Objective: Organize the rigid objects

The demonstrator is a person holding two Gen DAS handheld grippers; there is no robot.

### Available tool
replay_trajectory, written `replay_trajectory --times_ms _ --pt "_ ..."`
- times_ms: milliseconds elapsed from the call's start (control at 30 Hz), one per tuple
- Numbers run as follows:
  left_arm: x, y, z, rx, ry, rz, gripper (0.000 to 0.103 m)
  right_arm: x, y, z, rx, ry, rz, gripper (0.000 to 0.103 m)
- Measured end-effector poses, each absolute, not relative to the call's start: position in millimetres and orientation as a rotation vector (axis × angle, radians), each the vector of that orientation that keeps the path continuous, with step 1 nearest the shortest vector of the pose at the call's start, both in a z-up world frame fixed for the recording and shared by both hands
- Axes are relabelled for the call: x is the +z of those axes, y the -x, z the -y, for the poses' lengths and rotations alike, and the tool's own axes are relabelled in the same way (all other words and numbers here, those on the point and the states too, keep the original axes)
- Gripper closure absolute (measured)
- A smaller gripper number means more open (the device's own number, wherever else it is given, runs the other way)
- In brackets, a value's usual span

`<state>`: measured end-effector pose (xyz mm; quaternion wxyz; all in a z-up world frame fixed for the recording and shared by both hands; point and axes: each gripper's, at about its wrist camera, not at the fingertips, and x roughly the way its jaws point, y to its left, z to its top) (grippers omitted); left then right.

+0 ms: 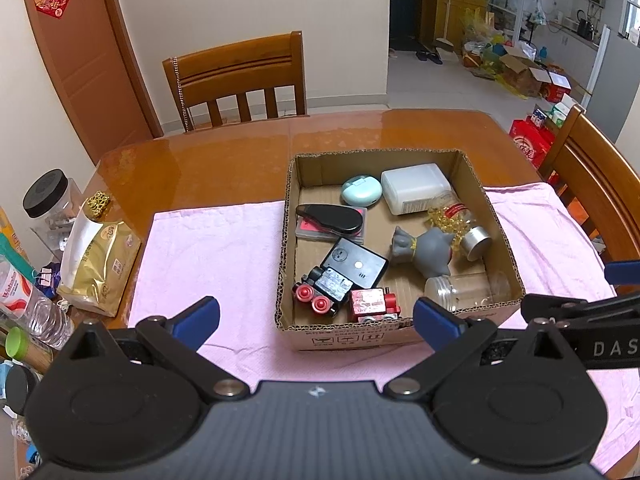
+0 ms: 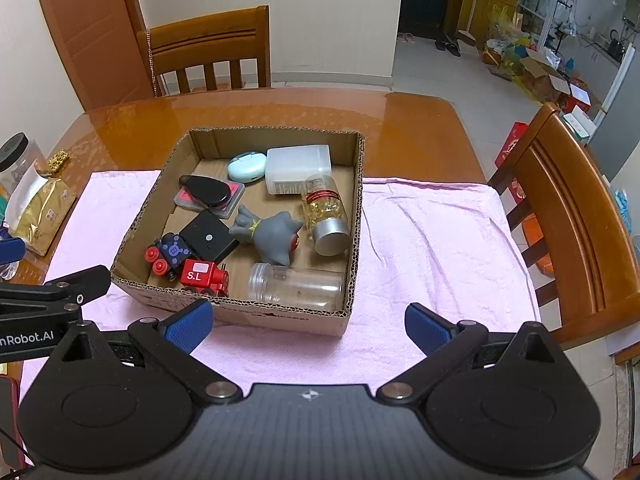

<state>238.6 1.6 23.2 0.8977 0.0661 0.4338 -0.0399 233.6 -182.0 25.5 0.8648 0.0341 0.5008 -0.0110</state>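
A cardboard box point(image 1: 504, 240) point(image 2: 136, 224) sits on a pink cloth point(image 1: 208, 248) point(image 2: 432, 248). Inside lie a grey cat figure point(image 1: 430, 250) point(image 2: 272, 236), a red toy train point(image 1: 374, 304) point(image 2: 202, 274), a black toy car with red wheels point(image 1: 320, 290) point(image 2: 168, 254), a black square device point(image 1: 356, 264) point(image 2: 208, 240), a clear jar point(image 1: 460, 290) point(image 2: 296, 284), a capsule bottle with silver cap point(image 1: 460, 220) point(image 2: 326, 212), a white container point(image 1: 414, 188) point(image 2: 298, 168), a mint case point(image 1: 360, 190) point(image 2: 246, 166) and a black oval case point(image 1: 330, 218) point(image 2: 208, 192). My left gripper point(image 1: 316, 322) and right gripper point(image 2: 308, 326) hover open and empty before the box's near wall.
Wooden chairs stand at the table's far side point(image 1: 240, 80) point(image 2: 208, 52) and right side point(image 1: 592, 184) point(image 2: 568, 208). At the left edge lie a gold bag point(image 1: 96, 268) point(image 2: 38, 208), a black-lidded jar point(image 1: 48, 200) and a water bottle point(image 1: 28, 304).
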Motion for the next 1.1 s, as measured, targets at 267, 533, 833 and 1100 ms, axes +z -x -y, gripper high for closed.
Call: replay_trajectory --times_ms 267,533,833,1100 --pt "24.0 -239.7 -1.1 -0.084 -0.133 -0.900 0.001 25.4 -234.1 182.5 -0.024 -0.069 -1.047 0.000" --pt "25.0 -241.8 -1.2 -0.079 -0.130 -0.903 0.001 26.0 -236.3 182.7 -0.026 -0.065 -1.043 0.000" --pt "25.3 -242.2 -1.1 -0.078 -0.131 -0.903 0.001 26.8 -238.5 182.4 -0.024 -0.062 -1.041 0.000" --pt "25.4 -242.0 -1.2 -0.077 -0.130 -0.902 0.001 27.8 -237.8 181.4 -0.024 -0.060 -1.037 0.000"
